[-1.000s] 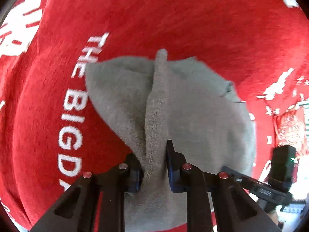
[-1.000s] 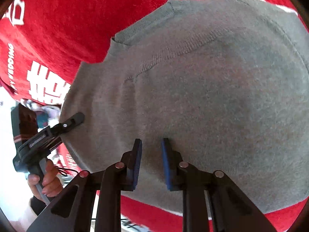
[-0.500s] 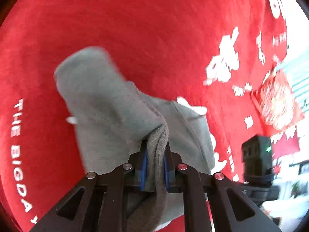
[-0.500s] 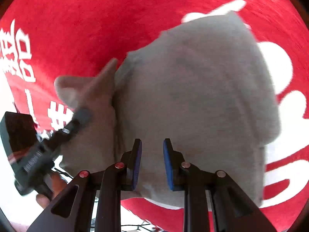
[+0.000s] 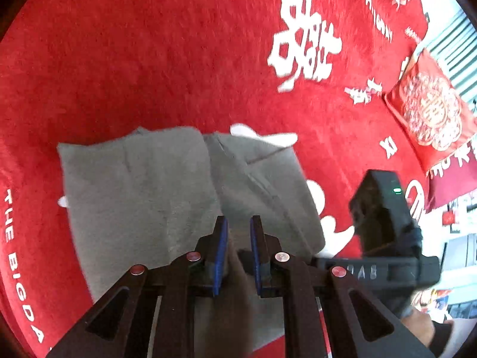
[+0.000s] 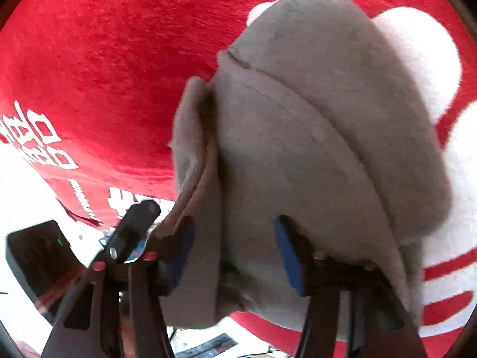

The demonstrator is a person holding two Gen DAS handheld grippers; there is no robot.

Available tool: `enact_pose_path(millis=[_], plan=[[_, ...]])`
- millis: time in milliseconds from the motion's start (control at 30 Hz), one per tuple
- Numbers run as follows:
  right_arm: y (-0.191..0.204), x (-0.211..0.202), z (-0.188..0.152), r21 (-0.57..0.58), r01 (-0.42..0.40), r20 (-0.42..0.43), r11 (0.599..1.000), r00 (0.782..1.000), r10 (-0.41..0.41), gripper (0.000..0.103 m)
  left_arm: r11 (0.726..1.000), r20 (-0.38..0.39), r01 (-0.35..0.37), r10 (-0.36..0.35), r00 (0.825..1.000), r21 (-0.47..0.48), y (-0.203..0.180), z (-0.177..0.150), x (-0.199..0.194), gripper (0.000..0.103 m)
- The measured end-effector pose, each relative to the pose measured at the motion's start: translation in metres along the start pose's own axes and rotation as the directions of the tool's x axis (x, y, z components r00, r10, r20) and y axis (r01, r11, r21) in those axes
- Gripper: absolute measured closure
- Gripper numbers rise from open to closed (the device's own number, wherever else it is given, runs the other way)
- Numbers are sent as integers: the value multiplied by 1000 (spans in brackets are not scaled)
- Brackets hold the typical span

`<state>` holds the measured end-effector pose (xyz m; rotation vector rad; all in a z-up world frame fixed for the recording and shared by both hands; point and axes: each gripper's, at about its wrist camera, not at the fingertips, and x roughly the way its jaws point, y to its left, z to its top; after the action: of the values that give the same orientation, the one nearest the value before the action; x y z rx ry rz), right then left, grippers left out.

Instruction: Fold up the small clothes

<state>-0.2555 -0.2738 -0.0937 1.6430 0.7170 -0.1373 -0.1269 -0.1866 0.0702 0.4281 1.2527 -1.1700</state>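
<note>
A small grey knitted garment (image 5: 143,191) lies folded on the red cloth, one flap laid over the other. My left gripper (image 5: 238,234) stands over its near edge. Its jaws are easing open, and a fold of the grey cloth still fills the gap between the blue pads. In the right wrist view the same garment (image 6: 322,113) bulges close in front. My right gripper (image 6: 235,249) is at its near edge with the jaws opening wide. Grey cloth hangs between its pads (image 6: 287,253) without being pressed. The left gripper's finger (image 6: 135,223) shows at the lower left.
A red plush cloth with white characters (image 5: 149,53) covers the whole surface. A red patterned cushion (image 5: 429,113) lies at the far right. The right gripper's black housing (image 5: 378,217) and a hand (image 5: 423,328) sit close beside my left gripper. The cloth's edge (image 6: 83,208) drops off at the lower left.
The left gripper carried its fold across the garment and laid it down, leaving a smaller folded shape. The right jaws spread from nearly closed to wide around the near edge.
</note>
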Motion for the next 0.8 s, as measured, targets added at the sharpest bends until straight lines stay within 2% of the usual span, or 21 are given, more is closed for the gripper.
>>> enact_pose_path(millis=[33,100,133,200,267,367,533,567,600,633,800], plan=[[-2,0,2,26,-36,7,999,999,36,32,1000,12,-19,19,1000,-15,6,-1,-9,77],[-6,-1,8,62,-93,18,994,996,92,32,995,24,-85,86,996,-47,19,-4,-25,7],[-5,-1,10,73,-114,20,991,993,113,32,987,62,-142,147,987,-73,29,-8,-39,2],[0,3,13,68,-117,5,991,993,117,32,978,85,-186,193,977,-90,39,-11,-52,1],[12,14,18,26,-75,-36,997,996,76,31,965,72,-222,234,970,-137,61,-16,-60,1],[35,37,19,-47,-1,-105,999,994,-4,31,944,15,-252,261,965,-215,101,-24,-55,1],[59,64,30,-163,99,-174,982,977,-128,32,883,-83,-288,278,957,-370,163,-46,-42,1],[63,67,30,-190,119,-174,975,973,-152,38,879,-97,-284,268,959,-382,166,-50,-37,2],[71,70,29,-242,157,-168,957,965,-201,74,873,-110,-285,263,959,-395,171,-56,-35,2],[76,67,26,-285,180,-155,942,961,-230,87,866,-122,-294,267,956,-405,172,-59,-29,2],[122,26,6,-474,161,-44,866,978,-206,87,879,-127,-297,269,955,-374,161,-66,-24,2]])
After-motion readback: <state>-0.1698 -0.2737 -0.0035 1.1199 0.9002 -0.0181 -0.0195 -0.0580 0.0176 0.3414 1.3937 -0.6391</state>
